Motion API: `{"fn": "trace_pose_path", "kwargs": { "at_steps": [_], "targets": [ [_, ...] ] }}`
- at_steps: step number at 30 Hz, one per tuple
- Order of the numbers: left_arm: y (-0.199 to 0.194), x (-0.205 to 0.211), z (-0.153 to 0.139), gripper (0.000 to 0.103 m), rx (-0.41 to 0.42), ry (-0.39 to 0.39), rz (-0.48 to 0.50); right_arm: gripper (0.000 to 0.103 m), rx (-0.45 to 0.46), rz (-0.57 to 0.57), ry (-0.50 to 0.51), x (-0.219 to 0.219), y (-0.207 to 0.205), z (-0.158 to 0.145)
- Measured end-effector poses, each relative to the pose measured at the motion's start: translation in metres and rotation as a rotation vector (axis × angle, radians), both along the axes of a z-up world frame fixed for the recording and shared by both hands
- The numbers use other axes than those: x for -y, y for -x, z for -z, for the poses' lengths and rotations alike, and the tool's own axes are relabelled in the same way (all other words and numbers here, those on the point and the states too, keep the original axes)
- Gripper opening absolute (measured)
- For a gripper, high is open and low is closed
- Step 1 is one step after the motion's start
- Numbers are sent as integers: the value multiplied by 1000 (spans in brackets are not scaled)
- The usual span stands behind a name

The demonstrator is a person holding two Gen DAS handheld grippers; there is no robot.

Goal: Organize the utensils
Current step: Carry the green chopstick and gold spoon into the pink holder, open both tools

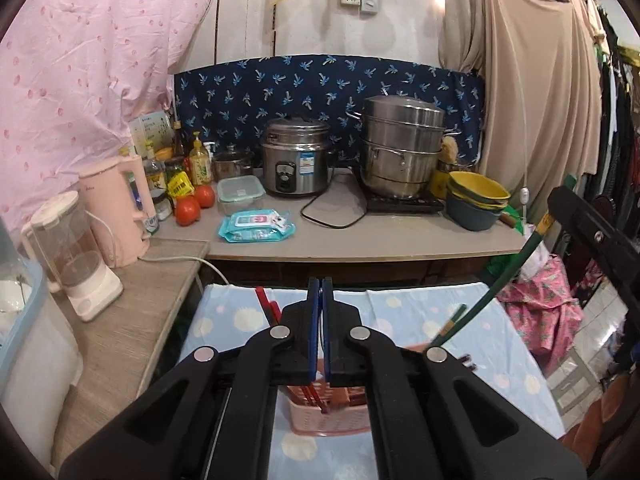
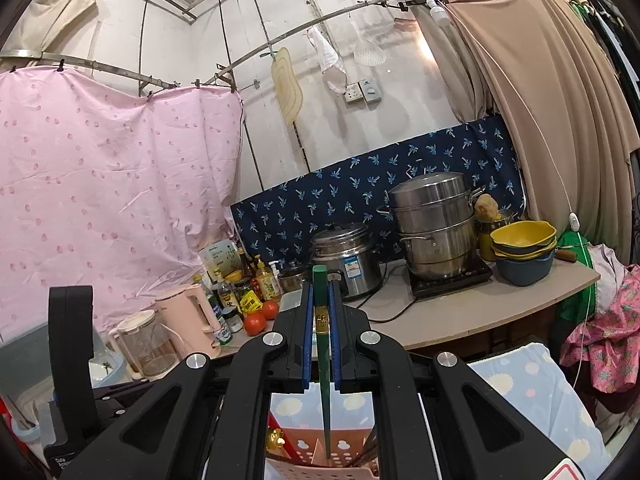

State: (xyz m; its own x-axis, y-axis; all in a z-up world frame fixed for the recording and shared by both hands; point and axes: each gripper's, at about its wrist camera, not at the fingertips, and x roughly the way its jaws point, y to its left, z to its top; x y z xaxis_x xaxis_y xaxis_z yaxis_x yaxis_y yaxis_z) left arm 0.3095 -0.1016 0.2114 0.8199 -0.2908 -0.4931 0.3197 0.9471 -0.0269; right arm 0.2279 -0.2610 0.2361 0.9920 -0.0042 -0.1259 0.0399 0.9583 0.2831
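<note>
My right gripper (image 2: pixel 321 280) is shut on a green chopstick (image 2: pixel 323 364) that hangs point down into a pink slotted utensil basket (image 2: pixel 344 450). In the left wrist view the same green chopstick (image 1: pixel 508 268) slants from the right gripper (image 1: pixel 554 216) down toward the basket (image 1: pixel 320 420), beside another green chopstick (image 1: pixel 450 322). My left gripper (image 1: pixel 321 286) is shut and empty, above the basket. Red chopsticks (image 1: pixel 266 304) stick up out of the basket behind the left fingers.
The basket stands on a table with a blue dotted cloth (image 1: pixel 500 332). Behind is a counter (image 1: pixel 400 236) with a rice cooker (image 1: pixel 296 158), steamer pot (image 1: pixel 400 144), stacked bowls (image 1: pixel 476 200), tomatoes (image 1: pixel 188 210), wipes (image 1: pixel 256 226). A pink kettle (image 1: pixel 120 204) and a jug (image 1: pixel 76 252) stand left.
</note>
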Motion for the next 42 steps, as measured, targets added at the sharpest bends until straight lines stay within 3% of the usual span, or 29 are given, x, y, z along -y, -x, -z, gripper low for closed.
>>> {"fn": "trace_pose_path", "kwargs": {
  "at_steps": [12,22,24,28,29,39,42],
  "targets": [
    [-29,0,63,1,-132,-41,-25,7,-189,-57,35,-18,-38,76],
    [-25,-4,66,2,-145,-15,-18,8,-242,-79,46,-26,-40,91],
    [-24,-6,64,6,-147,-7,-20,13,-239,-73,47,-26,-38,89],
    [-17,-12,62,22,-140,5,-33,25,-231,-69,43,-26,-30,87],
    [-15,-13,61,27,-134,6,-37,26,-230,-69,43,-26,-28,87],
    [22,-22,56,40,-103,18,-29,35,-239,-63,42,-24,3,86],
    [35,-25,57,49,-93,17,-29,36,-250,-64,33,-23,17,89]
  ]
}}
